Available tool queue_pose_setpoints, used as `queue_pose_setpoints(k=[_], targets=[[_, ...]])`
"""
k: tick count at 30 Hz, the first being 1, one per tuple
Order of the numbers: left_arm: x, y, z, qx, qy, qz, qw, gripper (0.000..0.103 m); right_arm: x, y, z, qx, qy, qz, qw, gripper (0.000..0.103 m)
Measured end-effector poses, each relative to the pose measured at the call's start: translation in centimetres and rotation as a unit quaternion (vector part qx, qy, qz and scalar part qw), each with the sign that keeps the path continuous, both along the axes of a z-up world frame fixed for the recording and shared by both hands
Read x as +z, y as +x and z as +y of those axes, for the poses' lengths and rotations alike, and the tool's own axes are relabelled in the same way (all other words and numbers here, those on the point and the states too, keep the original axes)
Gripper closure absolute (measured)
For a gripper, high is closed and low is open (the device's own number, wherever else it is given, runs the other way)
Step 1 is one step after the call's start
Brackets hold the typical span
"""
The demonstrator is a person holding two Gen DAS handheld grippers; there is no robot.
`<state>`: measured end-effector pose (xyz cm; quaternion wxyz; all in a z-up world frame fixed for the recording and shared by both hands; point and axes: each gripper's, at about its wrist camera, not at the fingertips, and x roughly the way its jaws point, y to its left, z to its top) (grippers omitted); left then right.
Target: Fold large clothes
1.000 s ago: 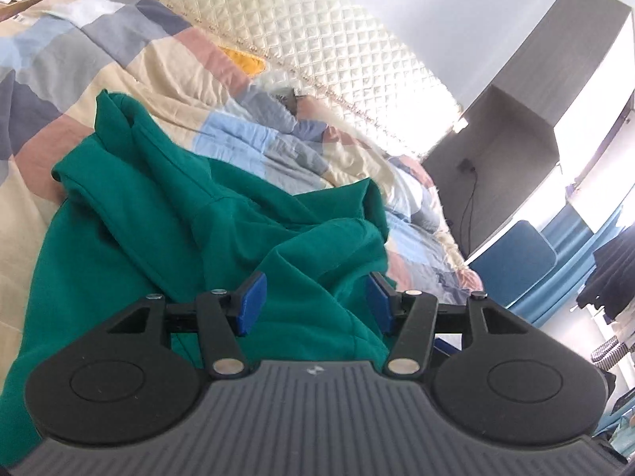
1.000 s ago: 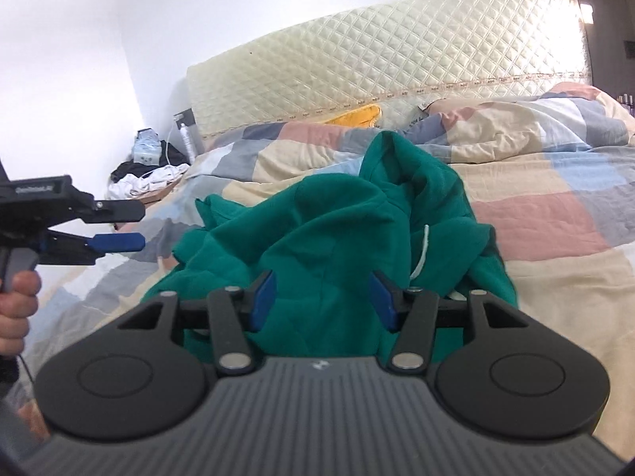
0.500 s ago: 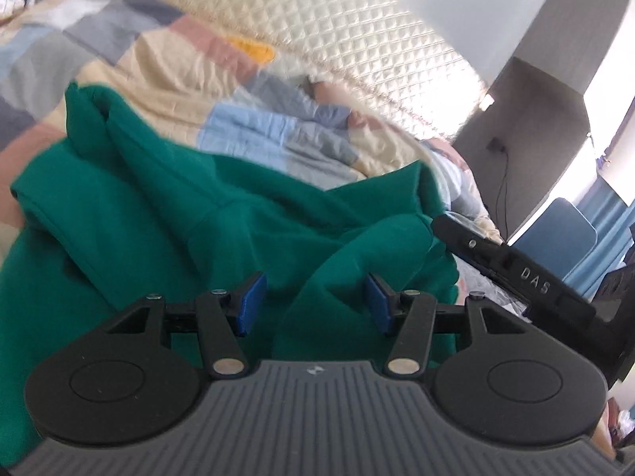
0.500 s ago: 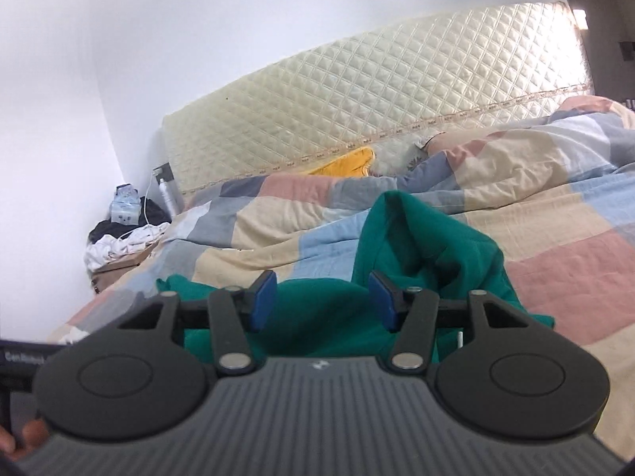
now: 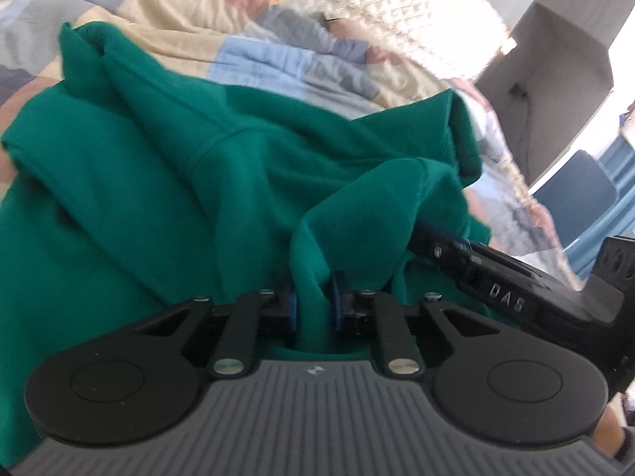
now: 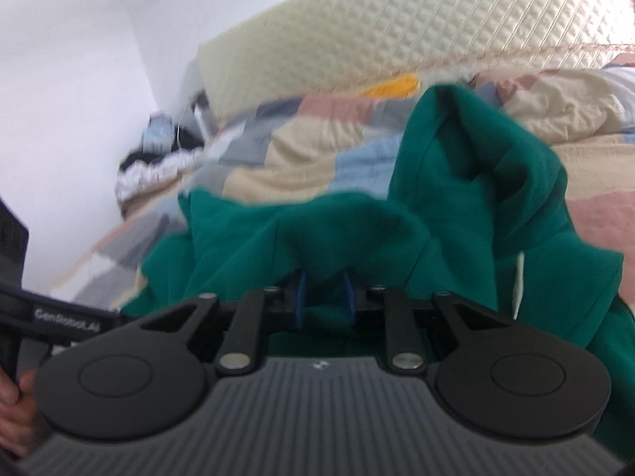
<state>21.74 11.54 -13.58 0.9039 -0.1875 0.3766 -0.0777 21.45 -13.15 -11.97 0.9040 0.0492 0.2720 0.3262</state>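
Note:
A crumpled green hoodie [image 5: 166, 166] lies on a bed with a patchwork quilt [image 5: 278, 59]. My left gripper [image 5: 313, 305] is closing, and a fold of the green fabric is pinched between its blue pads. In the right wrist view the same green hoodie [image 6: 476, 206] bunches up in front, a white drawstring [image 6: 519, 277] hanging on its right side. My right gripper [image 6: 323, 297] is closing too, with a ridge of green cloth squeezed between its pads. The right gripper's black body [image 5: 516, 289] shows at the right of the left wrist view, close beside my left one.
A cream quilted headboard [image 6: 397, 39] runs behind the bed, with a yellow pillow [image 6: 393, 87] at its foot. Clothes are heaped on a bedside stand [image 6: 158, 158] at the left. A grey cabinet [image 5: 555, 59] and a blue chair [image 5: 575, 190] stand to the right of the bed. A hand [image 6: 16, 416] grips the left tool.
Both grippers dropped forward onto the hoodie and their jaws went from wide apart to closed on folds of green fabric. The right gripper came in close beside the left.

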Motion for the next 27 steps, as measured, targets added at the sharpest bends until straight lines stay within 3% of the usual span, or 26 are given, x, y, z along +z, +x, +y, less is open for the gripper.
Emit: queue_pose_setpoints(k=[9,18,20,22,27], targets=[[-1.1,-1.5,-0.3,0.018,0.046,0.042,0.9979,0.086,-2.3,-2.9,0.8,-0.003,-0.070,0.025,0.997,0.090],[-1.0,-2.4,-1.0,0.022,0.060,0.017,0.9978,0.085,-2.2,-5.0,0.7,-0.014,-0.090,0.004,0.996,0.090],[-0.4,-2.6,-0.9,0.025,0.056,0.015,0.9980,0.079,-1.9,-5.3,0.4,-0.019,-0.088,0.005,0.996,0.090],[0.2,-3.2,-0.7,0.031,0.049,0.008,0.9983,0.057,-1.6,-5.7,0.0,-0.025,-0.076,0.010,0.997,0.089],[2.7,-5.0,-0.4,0.046,0.038,-0.022,0.9980,0.051,-0.2,-6.7,-0.9,-0.042,-0.066,-0.001,0.997,0.084]])
